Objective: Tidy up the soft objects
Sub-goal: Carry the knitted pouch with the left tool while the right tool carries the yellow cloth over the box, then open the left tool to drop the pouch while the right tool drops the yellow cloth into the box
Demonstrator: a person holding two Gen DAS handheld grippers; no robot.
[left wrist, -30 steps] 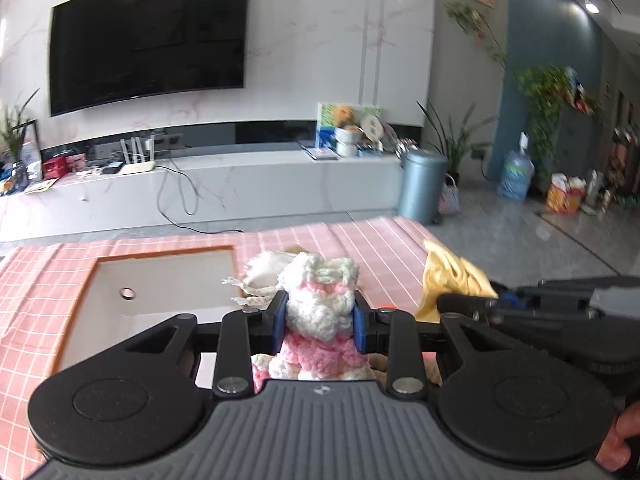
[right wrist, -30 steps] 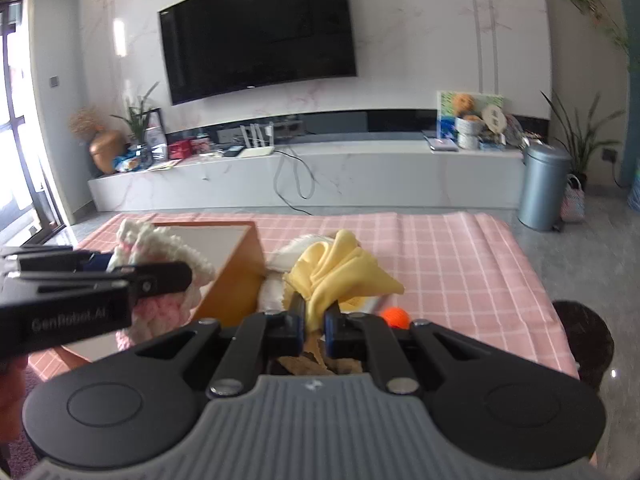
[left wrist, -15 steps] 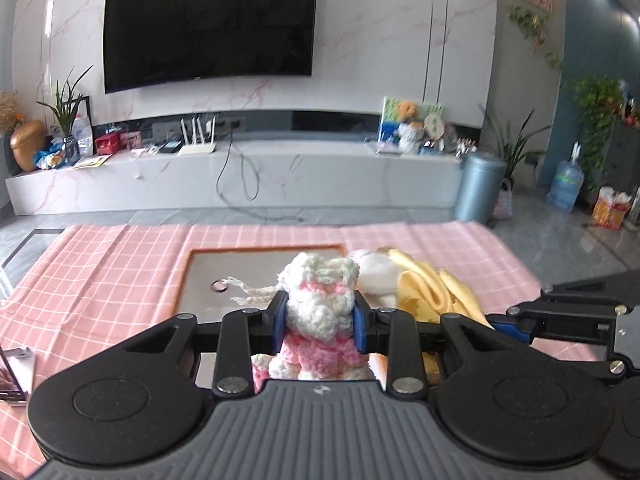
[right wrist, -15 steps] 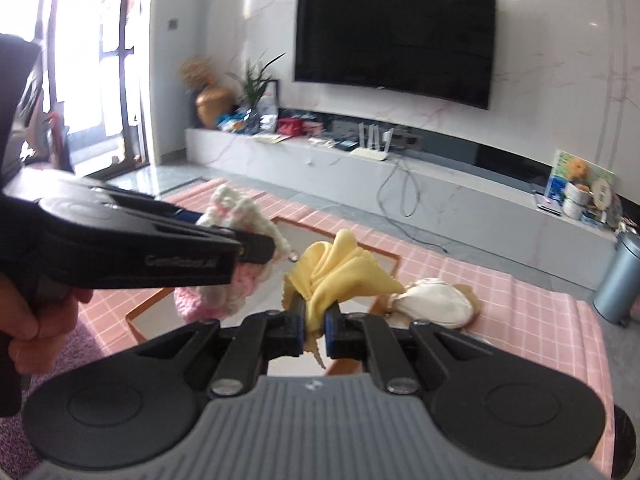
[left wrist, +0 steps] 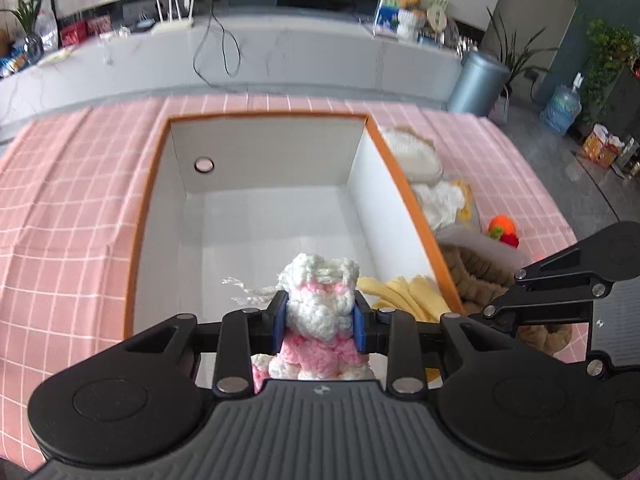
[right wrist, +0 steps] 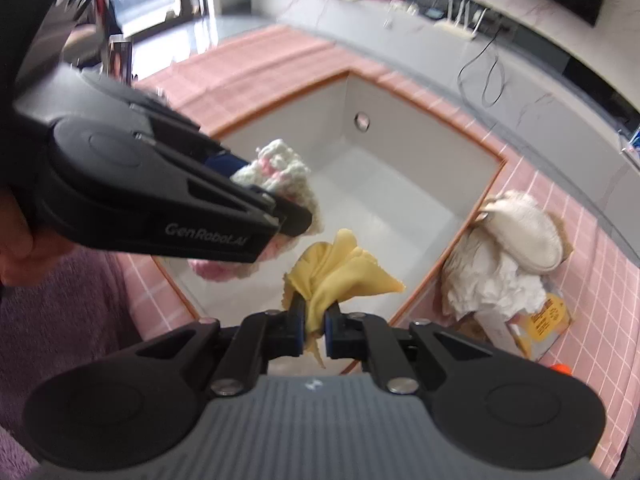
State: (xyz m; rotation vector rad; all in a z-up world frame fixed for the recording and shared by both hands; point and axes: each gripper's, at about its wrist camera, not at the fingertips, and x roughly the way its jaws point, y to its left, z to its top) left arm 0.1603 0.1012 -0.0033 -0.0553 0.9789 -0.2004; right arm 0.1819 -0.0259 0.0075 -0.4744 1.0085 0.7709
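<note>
My left gripper [left wrist: 319,320] is shut on a white and pink crocheted piece [left wrist: 320,304] and hangs over the near end of an open white box with an orange rim [left wrist: 376,140]. The box's inside shows nothing but a round hole in its far wall. Beside it, my right gripper [right wrist: 313,330] is shut on a crumpled yellow cloth [right wrist: 340,276], also above the box [right wrist: 400,208]. In the right wrist view the left gripper's body [right wrist: 160,200] crosses from the left with the crocheted piece [right wrist: 276,168] in it. The yellow cloth [left wrist: 404,292] shows at the box's right wall in the left wrist view.
To the right of the box on the pink checked tablecloth [left wrist: 72,200] lie a white furry slipper [right wrist: 524,228], crumpled white fabric [right wrist: 492,284], a brown fuzzy item [left wrist: 480,272] and an orange knitted toy [left wrist: 502,228]. A person's hand [right wrist: 16,240] grips the left tool.
Both grippers tipped downward and came over the box, each still carrying its item. The views went from the TV wall to looking down into the box.
</note>
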